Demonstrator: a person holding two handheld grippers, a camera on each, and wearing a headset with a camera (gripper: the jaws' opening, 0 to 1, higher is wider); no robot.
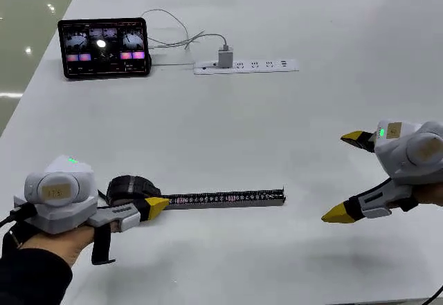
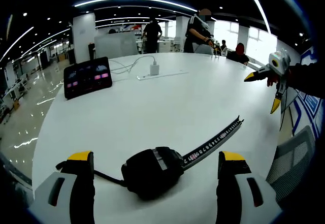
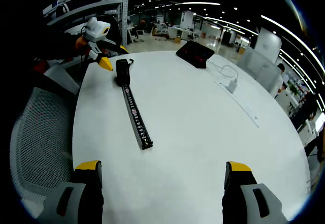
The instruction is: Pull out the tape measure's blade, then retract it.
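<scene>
my left claw [image 2: 156, 156] stands wide open near the front left corner of the white bench [image 1: 291, 132], its yellow-tipped jaws on either side of the tape measure [image 1: 130, 189] and, as far as the left gripper view shows, not touching it. the tape measure's black case lies on the bench near the front edge. its blade [image 1: 228, 198] is drawn out and lies flat on the surface, running along that edge toward the right, its hooked end free. my right claw [image 1: 344, 175] is open too and holds nothing; it hangs above the right side of the bench, well apart from the blade's tip. by the left edge, farther back, a lit tablet [image 1: 104, 47] stands, and beside it toward the middle lies a white power strip [image 1: 252, 65] with a charger [image 1: 225, 57] plugged in and cables [image 1: 176, 37] looping toward the tablet.
</scene>
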